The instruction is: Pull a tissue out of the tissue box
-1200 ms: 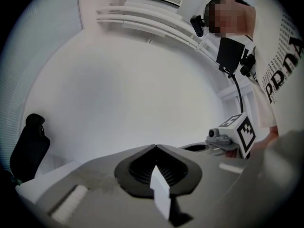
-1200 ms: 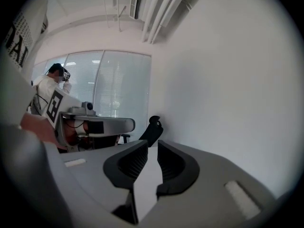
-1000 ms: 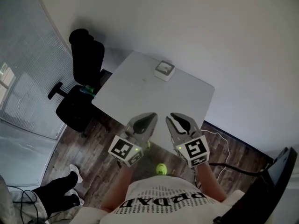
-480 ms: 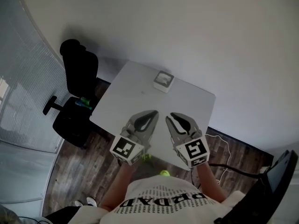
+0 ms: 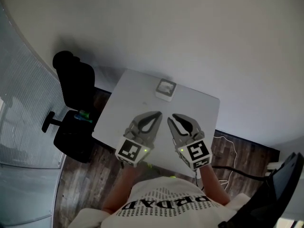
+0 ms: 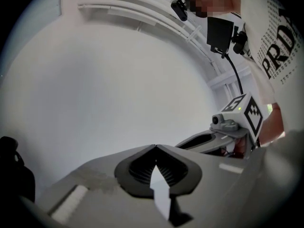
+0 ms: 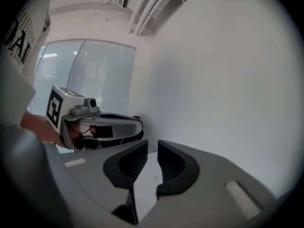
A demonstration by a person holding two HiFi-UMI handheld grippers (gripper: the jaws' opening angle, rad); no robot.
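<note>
Both left tool (image 5: 158,113) and right tool (image 5: 170,118) neared the tissue box (image 5: 165,90).

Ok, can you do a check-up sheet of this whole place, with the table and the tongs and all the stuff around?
Surface: white table on a wood floor.
Job's things: tissue box near the table's far edge, untouched; too small to tell if a tissue sticks out.
Clutter: nothing seen on the table besides the box.
Grippers: left tongs shut, empty; right tongs slightly apart, empty; both short of the box.
Cables: black cable on the floor at the right.
Surroundings: black office chair left of the table, something green on its seat; white wall behind.
</note>
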